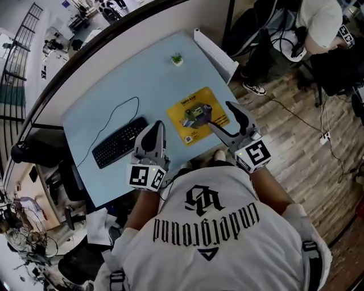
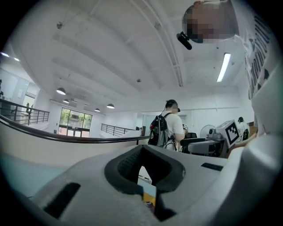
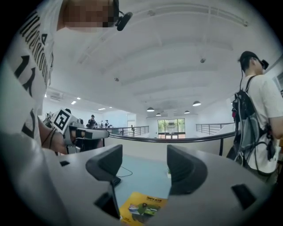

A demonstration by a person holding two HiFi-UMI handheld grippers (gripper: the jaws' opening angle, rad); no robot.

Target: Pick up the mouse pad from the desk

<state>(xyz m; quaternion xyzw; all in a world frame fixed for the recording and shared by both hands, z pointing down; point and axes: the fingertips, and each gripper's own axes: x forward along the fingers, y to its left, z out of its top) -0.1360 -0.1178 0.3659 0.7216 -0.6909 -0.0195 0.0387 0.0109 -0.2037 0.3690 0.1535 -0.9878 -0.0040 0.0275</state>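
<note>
Wood-plank floor [image 1: 296, 165], dark curved railing [image 3: 177, 140], white ceiling [image 3: 168, 53], round lamps [image 3: 196, 103] (one strip light [image 2: 223, 67]), far windows [image 3: 170, 125].

It looks like an open-plan lab or office on an upper level. A light-blue desk [image 1: 108, 102] with a keyboard [image 1: 119, 142] stands against a dark curved rail [image 1: 114, 40]. In the upper left of the head view, a metal balustrade [image 1: 23, 40] stands beside more workstations [image 1: 85, 17]. Cables [image 1: 296, 108] trail over the wood floor [image 1: 296, 153] at right. The gripper views show a white ceiling with round lamps [image 3: 150, 109], and a person wearing a backpack [image 2: 170, 128] stands nearby.
</note>
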